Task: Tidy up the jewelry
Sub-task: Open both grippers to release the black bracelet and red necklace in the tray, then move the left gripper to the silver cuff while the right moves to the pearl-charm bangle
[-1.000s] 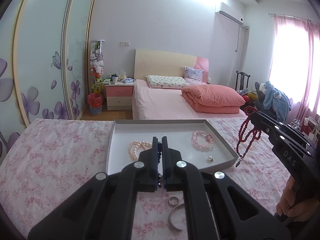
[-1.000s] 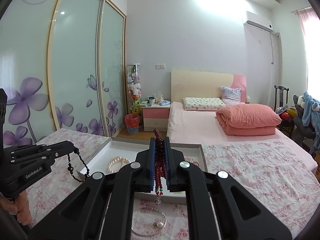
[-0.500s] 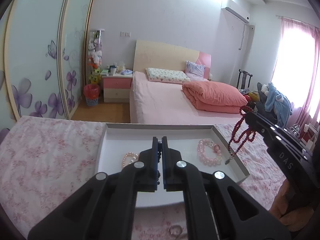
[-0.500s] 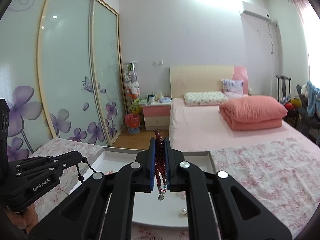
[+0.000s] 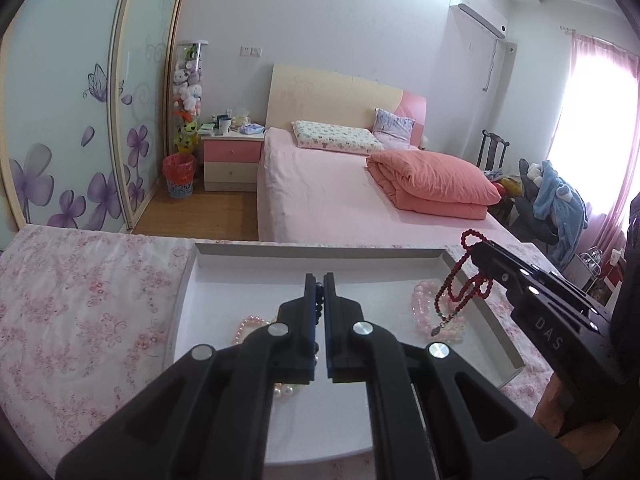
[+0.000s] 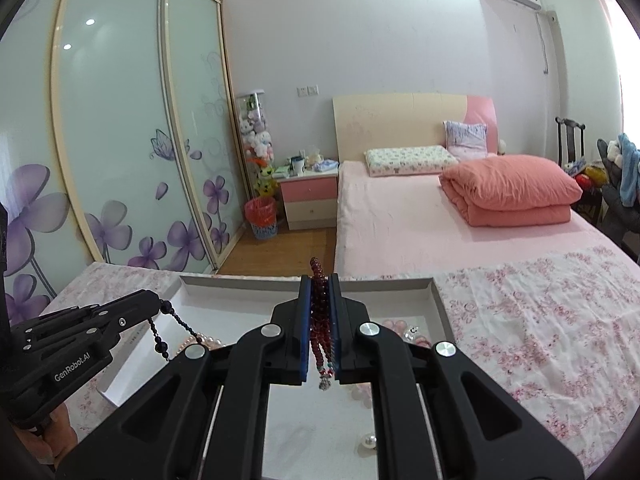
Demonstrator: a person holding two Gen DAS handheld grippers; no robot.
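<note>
A shallow white tray (image 5: 320, 250) (image 6: 260, 280) lies on the floral cloth. My left gripper (image 5: 319, 280) (image 6: 160, 305) hovers over the tray's middle, shut on a dark bead string (image 5: 319, 292) (image 6: 160, 338) that dangles below it. My right gripper (image 6: 320, 282) (image 5: 474, 250) hangs over the tray's right part, shut on a red bead necklace (image 6: 320, 332) (image 5: 460, 296) with a small pendant at its lower end. In the tray lie a pearl bracelet (image 5: 250, 326) at the left and a pink bead bracelet (image 5: 424, 310) at the right.
A loose pearl piece (image 6: 369, 441) rests on the tray floor near me. The floral cloth (image 5: 80, 300) spreads to both sides of the tray. Behind it stand a pink bed (image 5: 340, 184), a nightstand (image 5: 232, 160) and sliding wardrobe doors (image 6: 120, 140).
Both grippers have moved forward and slightly down over the tray, each still holding its beads. The ring and bangle on the cloth near me have dropped out of view.
</note>
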